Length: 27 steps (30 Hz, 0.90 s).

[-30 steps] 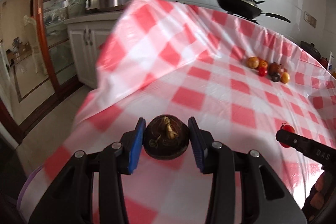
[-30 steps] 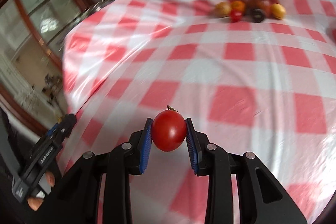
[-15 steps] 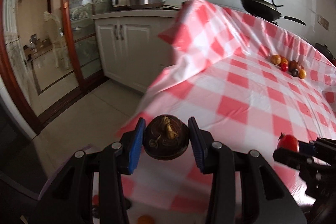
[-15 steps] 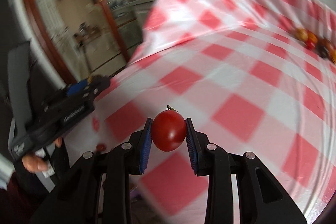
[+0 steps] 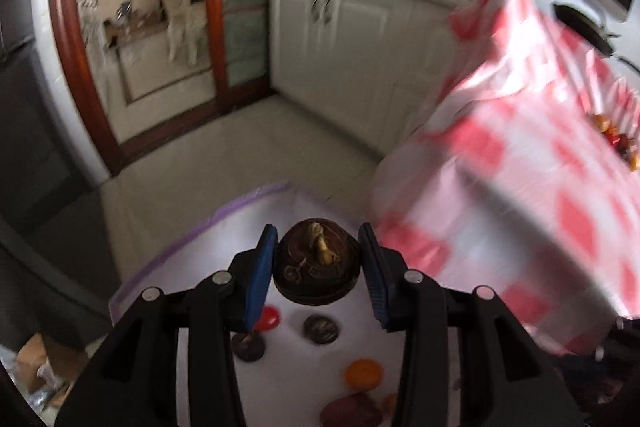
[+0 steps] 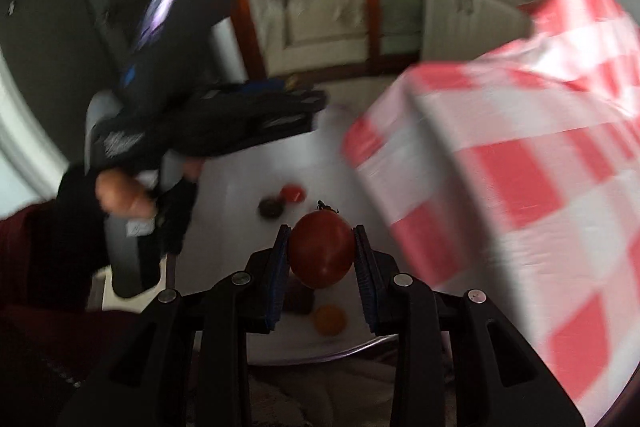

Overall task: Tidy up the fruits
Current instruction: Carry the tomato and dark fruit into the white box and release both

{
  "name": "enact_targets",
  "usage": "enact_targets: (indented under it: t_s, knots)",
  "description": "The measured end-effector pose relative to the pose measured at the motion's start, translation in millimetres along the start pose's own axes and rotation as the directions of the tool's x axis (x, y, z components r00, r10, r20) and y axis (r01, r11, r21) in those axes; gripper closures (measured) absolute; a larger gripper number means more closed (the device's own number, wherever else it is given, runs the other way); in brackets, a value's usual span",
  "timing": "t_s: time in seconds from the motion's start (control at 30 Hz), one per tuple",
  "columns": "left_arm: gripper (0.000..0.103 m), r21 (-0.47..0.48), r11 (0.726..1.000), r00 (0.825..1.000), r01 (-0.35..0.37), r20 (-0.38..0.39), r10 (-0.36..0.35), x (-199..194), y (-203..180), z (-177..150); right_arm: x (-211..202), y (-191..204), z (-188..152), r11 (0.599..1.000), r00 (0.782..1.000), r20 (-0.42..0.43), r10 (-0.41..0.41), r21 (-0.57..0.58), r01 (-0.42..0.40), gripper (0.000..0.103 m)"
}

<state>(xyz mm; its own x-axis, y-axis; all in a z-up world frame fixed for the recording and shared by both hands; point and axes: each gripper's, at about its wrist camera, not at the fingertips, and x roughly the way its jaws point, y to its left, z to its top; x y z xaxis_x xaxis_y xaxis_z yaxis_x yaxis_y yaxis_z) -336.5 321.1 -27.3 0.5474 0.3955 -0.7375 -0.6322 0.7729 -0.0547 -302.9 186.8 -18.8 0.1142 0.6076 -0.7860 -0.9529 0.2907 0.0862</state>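
Over a white tray (image 5: pixel 208 239) of fruit, left gripper (image 5: pixel 318 273) pinches a dark mangosteen (image 5: pixel 316 269), right gripper (image 6: pixel 321 253) a red tomato (image 6: pixel 321 251).

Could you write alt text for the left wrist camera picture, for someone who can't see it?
The left gripper is shut on a dark brown round fruit, held above a white bin that already holds several small fruits, including an orange one. To the right hangs a red-and-white checked tablecloth; behind are white kitchen cabinets.
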Motion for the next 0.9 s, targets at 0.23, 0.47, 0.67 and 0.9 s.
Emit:
enact_targets:
  t_s: [0.23,0.47,0.67,0.9]
  knots:
    - [0.061,-0.073,0.995,0.977,-0.067,-0.207,0.05,61.3,18.3,-27.7,76.9,15.9,-10.5,0.993,0.968,-0.242,-0.062,-0.116,0.035,0.071]
    - [0.061,-0.057,0.994,0.954,-0.093,-0.291,0.073,93.9,19.3,-46.6,119.8,11.5,-19.3,0.99,0.917,-0.381,-0.117,-0.121,0.075,0.071]
    - [0.061,-0.042,0.994,0.935,-0.099,-0.345,0.079,113.9,24.0,-60.6,138.6,-1.3,-29.4,0.994,0.873,-0.475,-0.11,-0.066,0.09,0.071]
    - [0.06,-0.047,0.995,0.933,-0.089,-0.355,0.067,119.0,26.4,-60.4,141.1,-2.1,-27.5,0.994,0.866,-0.487,-0.111,-0.074,0.086,0.071]
